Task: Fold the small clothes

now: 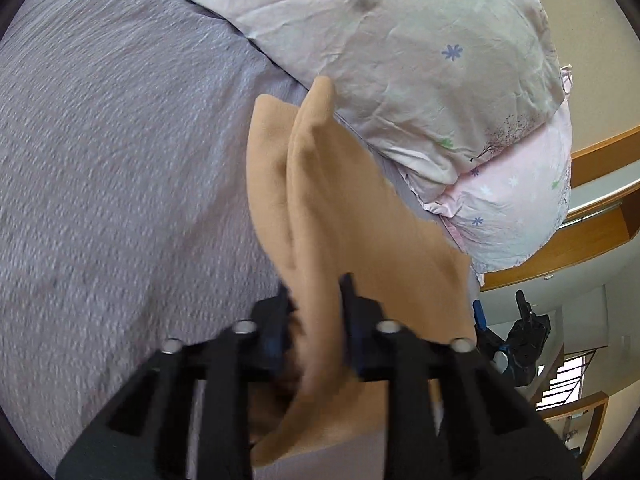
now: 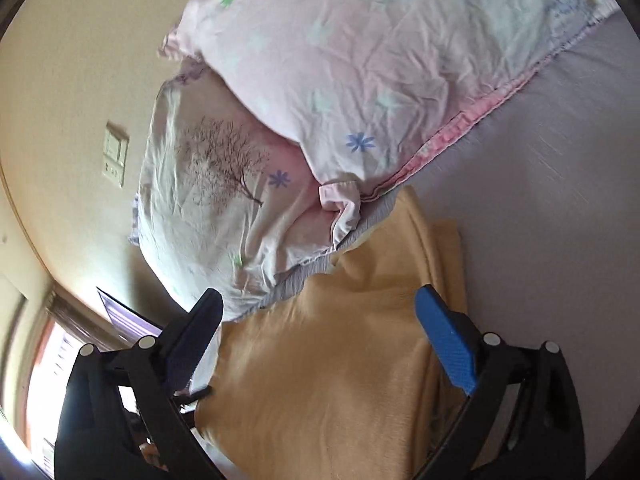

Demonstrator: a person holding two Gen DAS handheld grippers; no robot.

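Observation:
A tan fleece garment (image 1: 336,208) hangs from my left gripper (image 1: 314,292), which is shut on a fold of it above the grey bed sheet (image 1: 120,160). The cloth stands up in two ridges in front of the fingers. In the right wrist view the same tan garment (image 2: 332,360) spreads between the wide-open fingers of my right gripper (image 2: 320,308), which holds nothing. The right gripper also shows at the lower right of the left wrist view (image 1: 520,340), beside the garment's edge.
Two pale pink pillows with star and tree prints (image 1: 400,60) (image 2: 320,80) lie stacked at the head of the bed, touching the garment's far edge. Beige wall with a switch plate (image 2: 114,156), a wooden headboard (image 1: 580,236) and a window (image 2: 44,380) lie beyond.

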